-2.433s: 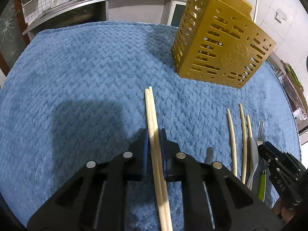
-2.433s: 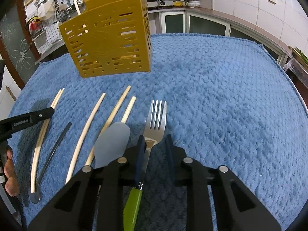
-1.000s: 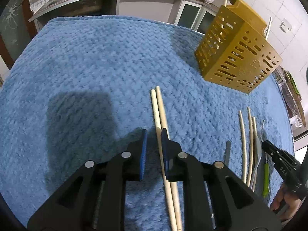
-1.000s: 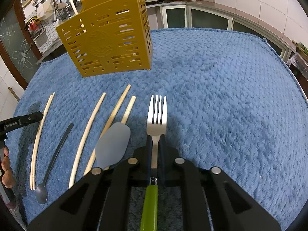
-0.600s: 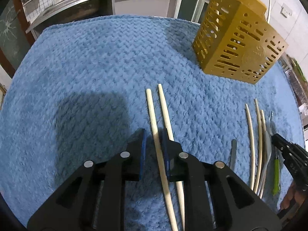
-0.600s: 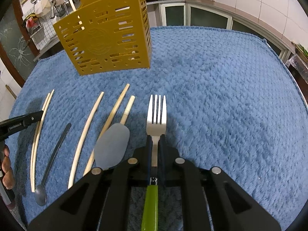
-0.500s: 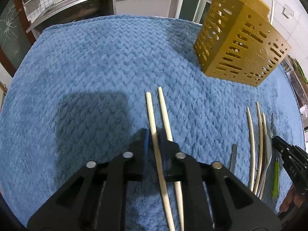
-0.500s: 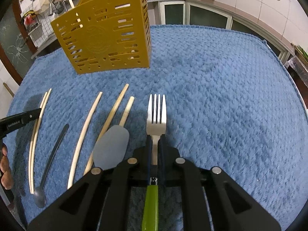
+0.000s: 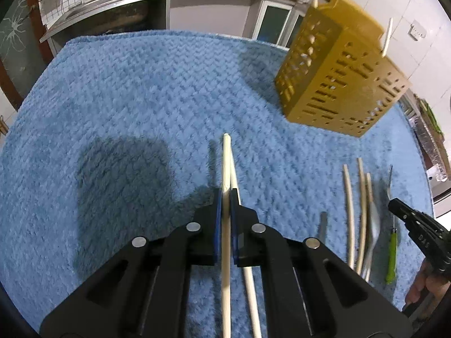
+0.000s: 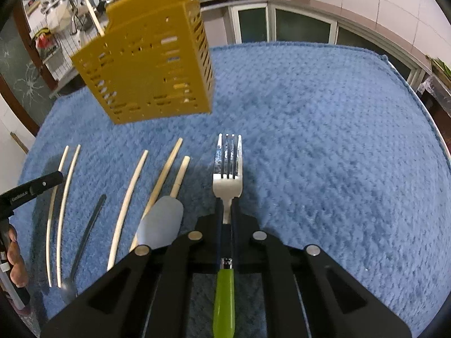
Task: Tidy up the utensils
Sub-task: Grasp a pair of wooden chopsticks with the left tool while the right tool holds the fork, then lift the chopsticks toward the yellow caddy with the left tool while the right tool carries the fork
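Observation:
My left gripper (image 9: 224,197) is shut on one pale chopstick (image 9: 226,163), lifted slightly; a second chopstick (image 9: 249,281) lies beside it on the blue mat (image 9: 126,98). My right gripper (image 10: 226,201) is shut on the neck of a green-handled fork (image 10: 227,166), tines pointing forward. The yellow perforated utensil holder (image 9: 338,81) stands on the mat at the far side, with sticks poking out of its top; in the right wrist view the holder (image 10: 149,67) is at upper left.
Three more chopsticks (image 10: 129,194), a grey spatula (image 10: 160,222) and a dark slim spoon (image 10: 84,233) lie on the mat (image 10: 324,140) left of the fork. Kitchen counters and cabinets ring the table.
My left gripper has closed on one of the two chopsticks and raised it a little. My right gripper, shut on the fork a second ago, has kept hold and lifted slightly.

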Motion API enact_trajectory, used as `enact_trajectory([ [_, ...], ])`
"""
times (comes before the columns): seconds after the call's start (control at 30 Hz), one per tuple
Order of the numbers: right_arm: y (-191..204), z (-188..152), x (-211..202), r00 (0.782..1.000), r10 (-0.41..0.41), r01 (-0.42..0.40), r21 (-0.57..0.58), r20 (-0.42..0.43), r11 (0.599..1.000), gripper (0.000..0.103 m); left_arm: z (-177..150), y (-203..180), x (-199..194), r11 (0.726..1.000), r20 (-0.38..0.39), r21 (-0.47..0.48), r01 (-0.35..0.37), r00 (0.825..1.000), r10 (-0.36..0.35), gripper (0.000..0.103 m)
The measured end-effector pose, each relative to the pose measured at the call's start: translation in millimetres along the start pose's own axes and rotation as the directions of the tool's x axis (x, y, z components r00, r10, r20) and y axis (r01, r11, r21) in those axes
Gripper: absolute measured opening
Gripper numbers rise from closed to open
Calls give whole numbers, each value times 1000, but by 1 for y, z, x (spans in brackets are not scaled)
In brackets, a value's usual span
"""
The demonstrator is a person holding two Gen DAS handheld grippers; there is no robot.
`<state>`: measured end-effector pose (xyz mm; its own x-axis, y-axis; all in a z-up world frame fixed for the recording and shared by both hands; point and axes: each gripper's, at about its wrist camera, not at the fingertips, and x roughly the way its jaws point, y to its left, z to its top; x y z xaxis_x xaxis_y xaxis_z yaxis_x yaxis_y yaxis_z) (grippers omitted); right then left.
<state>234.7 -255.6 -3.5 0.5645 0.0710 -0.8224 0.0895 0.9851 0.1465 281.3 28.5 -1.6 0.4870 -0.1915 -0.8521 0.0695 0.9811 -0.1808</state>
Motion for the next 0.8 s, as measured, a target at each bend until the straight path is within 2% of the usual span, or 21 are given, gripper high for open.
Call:
enact_trajectory([
  [0.2,-7,-8,-26,990,43,-43,2,137,999,6,0,1,-25,999,79,-26,48,996,-46,4],
  [0.5,-18,-18,-55,944,101,-108,4,314,994,6,-2,-12,-63,994,214,10,106,971,-105,4],
  [0.63,-17,-13,-61,932,111,-115,-10,346,993,6,-3,-24,-75,991,273,60,122,953,-134,4],
  [0.8,-14,-11,-70,919,119,-115,-33,377,993,6,-1,-29,-75,986,281,69,150,946,-163,4],
])
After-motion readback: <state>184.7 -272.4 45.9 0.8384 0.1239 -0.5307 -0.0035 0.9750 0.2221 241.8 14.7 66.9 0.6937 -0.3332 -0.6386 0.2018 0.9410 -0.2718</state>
